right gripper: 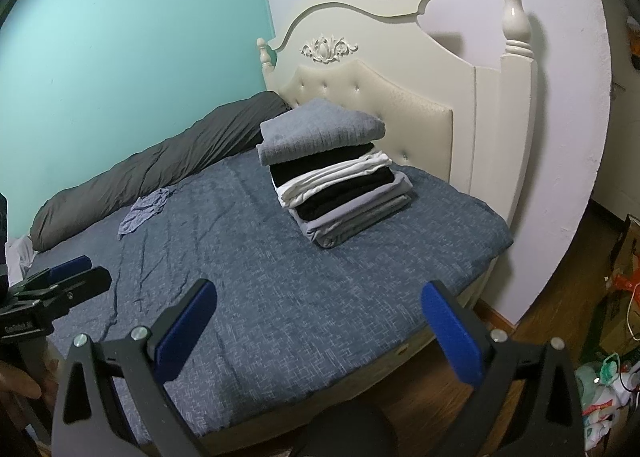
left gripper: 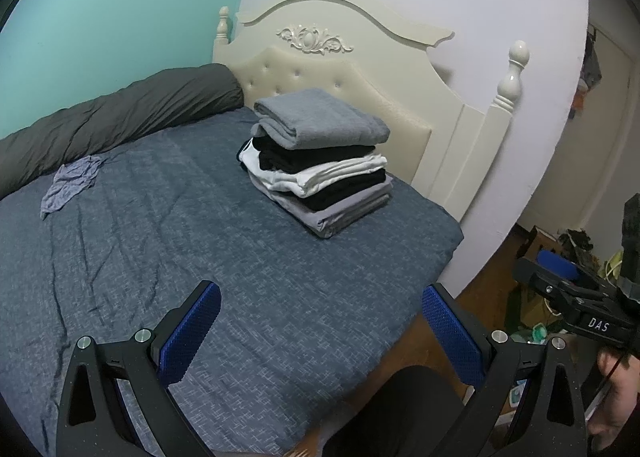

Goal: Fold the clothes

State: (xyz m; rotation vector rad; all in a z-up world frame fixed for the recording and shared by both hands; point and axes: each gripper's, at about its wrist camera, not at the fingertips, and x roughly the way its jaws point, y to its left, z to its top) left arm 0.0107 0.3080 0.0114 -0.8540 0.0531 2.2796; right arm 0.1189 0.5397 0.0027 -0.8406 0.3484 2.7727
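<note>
Left wrist: both hand-held grippers (left gripper: 320, 331) (right gripper: 318, 327) wide, empty above bare bedspread (left gripper: 280, 289).

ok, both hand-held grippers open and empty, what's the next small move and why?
Probably reach the left hand-held gripper toward the crumpled garment by the dark rolled duvet. It looks like the only unfolded piece; the folded stack sits finished near the headboard.

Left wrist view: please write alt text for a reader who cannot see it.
A neat stack of folded grey, black and white clothes sits on a blue patterned bedspread near a cream headboard. A crumpled lilac garment lies unfolded beside a dark grey rolled duvet. The open blue-padded left gripper holds nothing.
</note>
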